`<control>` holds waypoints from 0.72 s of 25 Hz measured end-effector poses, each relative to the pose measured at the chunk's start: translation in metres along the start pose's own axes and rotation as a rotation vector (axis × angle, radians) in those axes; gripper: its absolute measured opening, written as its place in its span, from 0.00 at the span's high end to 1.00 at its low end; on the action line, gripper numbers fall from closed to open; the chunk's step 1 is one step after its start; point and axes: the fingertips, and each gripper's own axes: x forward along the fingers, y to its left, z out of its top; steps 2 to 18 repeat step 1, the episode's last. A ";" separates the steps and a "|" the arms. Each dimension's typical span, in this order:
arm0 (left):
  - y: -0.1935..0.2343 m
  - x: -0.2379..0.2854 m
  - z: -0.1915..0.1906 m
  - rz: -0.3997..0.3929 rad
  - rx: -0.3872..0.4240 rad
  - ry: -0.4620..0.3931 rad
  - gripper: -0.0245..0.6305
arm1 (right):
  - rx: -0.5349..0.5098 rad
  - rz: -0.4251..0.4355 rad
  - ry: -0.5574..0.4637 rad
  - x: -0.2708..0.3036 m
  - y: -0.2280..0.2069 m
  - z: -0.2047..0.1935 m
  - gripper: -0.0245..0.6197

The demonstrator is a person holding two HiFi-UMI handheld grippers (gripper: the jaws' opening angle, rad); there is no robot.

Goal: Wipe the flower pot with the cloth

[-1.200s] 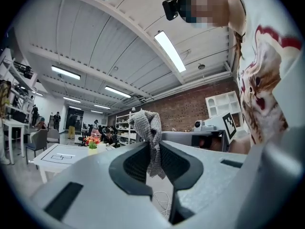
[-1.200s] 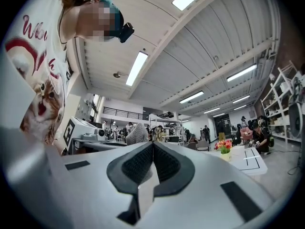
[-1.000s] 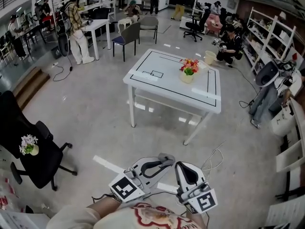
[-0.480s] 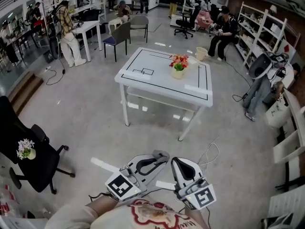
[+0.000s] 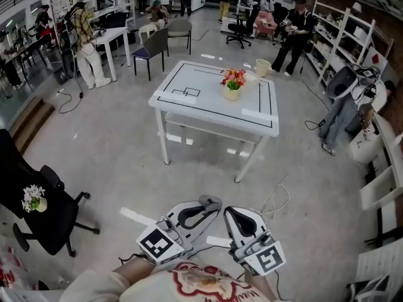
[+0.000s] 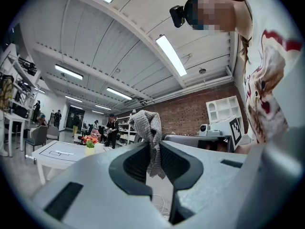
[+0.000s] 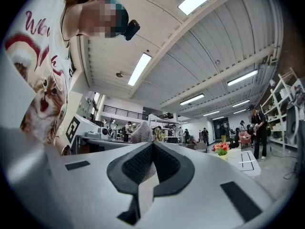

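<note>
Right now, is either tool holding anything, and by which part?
Left tool grips the grey cloth by its lower part, bulk sticking up. Right tool shut, empty.

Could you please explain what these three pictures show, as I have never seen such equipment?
There is no robot: a person holds a two-jaw tool in each hand. The head view comes from a camera on the person's head, looking down at both tools. The other two cameras ride on the tools and look along their jaws. The left hand-held gripper pinches a grey cloth. The right hand-held gripper is shut and empty. Some way ahead stands a white table with a flower pot on it.
</note>
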 end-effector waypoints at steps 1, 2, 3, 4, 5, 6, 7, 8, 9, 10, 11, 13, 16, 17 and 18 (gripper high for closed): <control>0.000 -0.001 0.000 0.000 0.000 0.002 0.89 | -0.004 -0.002 -0.003 0.000 0.000 0.001 0.96; 0.000 -0.001 0.000 0.000 0.000 0.002 0.89 | -0.004 -0.002 -0.003 0.000 0.000 0.001 0.96; 0.000 -0.001 0.000 0.000 0.000 0.002 0.89 | -0.004 -0.002 -0.003 0.000 0.000 0.001 0.96; 0.000 -0.001 0.000 0.000 0.000 0.002 0.89 | -0.004 -0.002 -0.003 0.000 0.000 0.001 0.96; 0.000 -0.001 0.000 0.000 0.000 0.002 0.89 | -0.004 -0.002 -0.003 0.000 0.000 0.001 0.96; 0.000 -0.001 0.000 0.000 0.000 0.002 0.89 | -0.004 -0.002 -0.003 0.000 0.000 0.001 0.96; 0.000 -0.001 0.000 0.000 0.000 0.002 0.89 | -0.004 -0.002 -0.003 0.000 0.000 0.001 0.96; 0.000 -0.001 0.000 0.000 0.000 0.002 0.89 | -0.004 -0.002 -0.003 0.000 0.000 0.001 0.96; 0.000 -0.001 0.000 0.000 0.000 0.002 0.89 | -0.004 -0.002 -0.003 0.000 0.000 0.001 0.96; 0.000 -0.001 0.000 0.000 0.000 0.002 0.89 | -0.004 -0.002 -0.003 0.000 0.000 0.001 0.96; 0.000 -0.001 0.000 0.000 0.000 0.002 0.89 | -0.004 -0.002 -0.003 0.000 0.000 0.001 0.96; 0.000 -0.001 0.000 0.000 0.000 0.002 0.89 | -0.004 -0.002 -0.003 0.000 0.000 0.001 0.96; 0.000 -0.001 0.000 0.000 0.000 0.002 0.89 | -0.004 -0.002 -0.003 0.000 0.000 0.001 0.96; 0.000 -0.001 0.000 0.000 0.000 0.002 0.89 | -0.004 -0.002 -0.003 0.000 0.000 0.001 0.96; 0.000 -0.001 0.000 0.000 0.000 0.002 0.89 | -0.004 -0.002 -0.003 0.000 0.000 0.001 0.96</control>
